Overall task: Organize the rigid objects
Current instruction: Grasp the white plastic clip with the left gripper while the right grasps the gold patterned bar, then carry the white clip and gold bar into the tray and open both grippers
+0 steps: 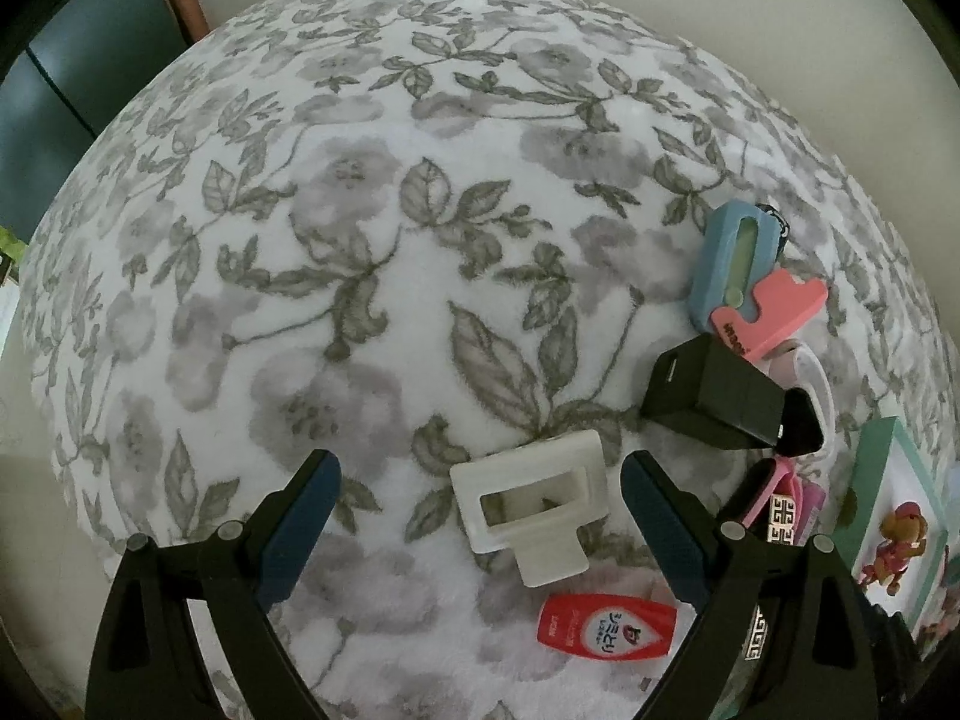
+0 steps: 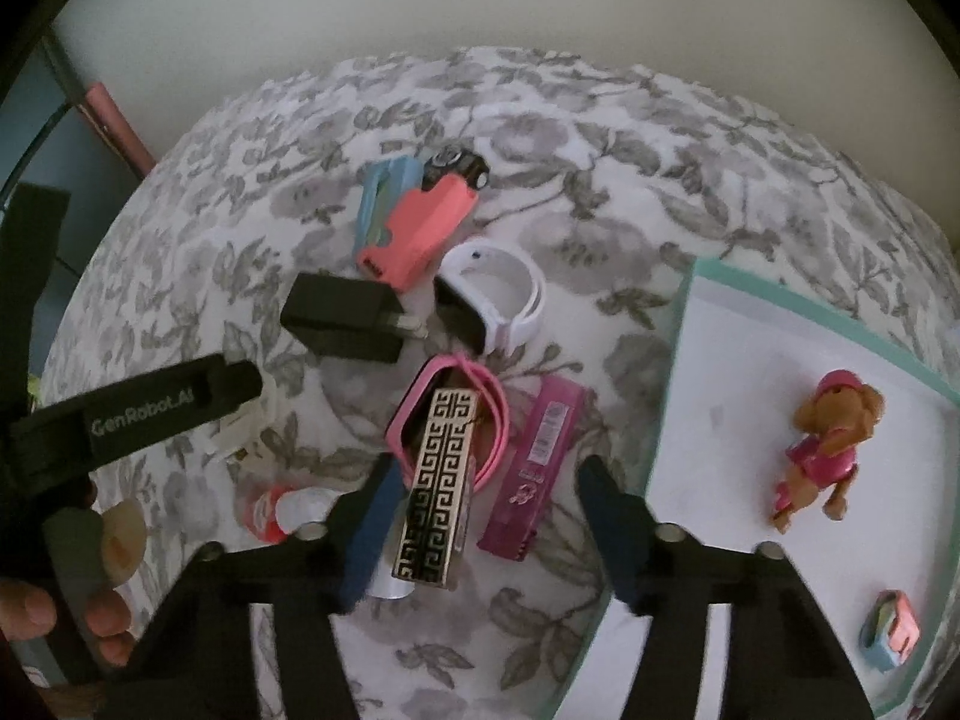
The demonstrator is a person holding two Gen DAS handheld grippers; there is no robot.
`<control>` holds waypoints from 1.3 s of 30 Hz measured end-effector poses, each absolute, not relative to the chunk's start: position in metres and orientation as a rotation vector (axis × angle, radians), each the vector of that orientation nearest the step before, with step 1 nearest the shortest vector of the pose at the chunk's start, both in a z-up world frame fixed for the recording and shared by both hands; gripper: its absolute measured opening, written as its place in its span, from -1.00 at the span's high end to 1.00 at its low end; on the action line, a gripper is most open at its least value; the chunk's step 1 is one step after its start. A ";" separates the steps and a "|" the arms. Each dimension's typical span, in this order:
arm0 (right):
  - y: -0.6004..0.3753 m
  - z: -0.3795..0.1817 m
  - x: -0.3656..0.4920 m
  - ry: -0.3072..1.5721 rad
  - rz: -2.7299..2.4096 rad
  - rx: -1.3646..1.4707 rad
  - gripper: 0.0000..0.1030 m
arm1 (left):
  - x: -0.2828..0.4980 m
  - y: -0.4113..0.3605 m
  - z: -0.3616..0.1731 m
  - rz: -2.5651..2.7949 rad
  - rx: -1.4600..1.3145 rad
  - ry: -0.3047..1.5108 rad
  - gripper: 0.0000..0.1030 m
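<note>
Grey-flowered fleece covered the table (image 1: 360, 276), and the small hard things lay scattered over its right part, most likely tipped out there to be sorted. The left gripper (image 1: 480, 498) hung above the cloth with its blue-padded fingers (image 1: 300, 516) spread wide and nothing between them but the white clip (image 1: 525, 504), which lay flat on the fleece under the gap; it seemed lined up for a pick, though neither pad touched it. Just below the clip lay a red bottle (image 1: 606, 624), and beyond it a black charger (image 1: 714, 402) with its prongs turned to the right. Further back a blue case (image 1: 735, 252) and a pink case (image 1: 768, 312) overlapped in a small heap. The right gripper (image 2: 486, 516) also stood open, holding nothing, its left finger just beside the gold-patterned box (image 2: 438, 480) that rested across a pink band (image 2: 480, 414). A magenta packet (image 2: 534, 468) lay next to them, and a white band (image 2: 510, 294) curled beyond. To the right sat a tray (image 2: 768, 312) with a teal rim, already bearing a toy dog (image 2: 822, 444) and a small blue-and-pink piece (image 2: 891, 636), so it looked to be where things were being gathered. By that reckoning most of the sorting remained undone.
</note>
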State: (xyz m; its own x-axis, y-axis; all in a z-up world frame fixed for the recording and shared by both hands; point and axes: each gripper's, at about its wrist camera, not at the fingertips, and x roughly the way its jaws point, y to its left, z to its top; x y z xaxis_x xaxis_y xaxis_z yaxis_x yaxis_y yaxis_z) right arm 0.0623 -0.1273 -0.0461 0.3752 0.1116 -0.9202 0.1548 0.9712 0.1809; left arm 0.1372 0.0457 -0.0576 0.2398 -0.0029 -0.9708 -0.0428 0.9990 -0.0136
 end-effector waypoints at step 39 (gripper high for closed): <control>-0.168 0.016 0.034 1.032 -0.014 0.337 0.57 | 0.107 0.012 0.020 -0.141 -0.091 1.139 -0.13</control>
State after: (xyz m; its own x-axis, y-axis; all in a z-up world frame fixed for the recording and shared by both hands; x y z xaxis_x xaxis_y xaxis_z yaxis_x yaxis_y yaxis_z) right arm 0.0338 -0.1676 0.0162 0.5181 0.1459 -0.8428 0.1687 0.9486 0.2679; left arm 0.1067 0.0115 0.0201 0.4112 -0.1581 -0.8977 0.0651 0.9874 -0.1441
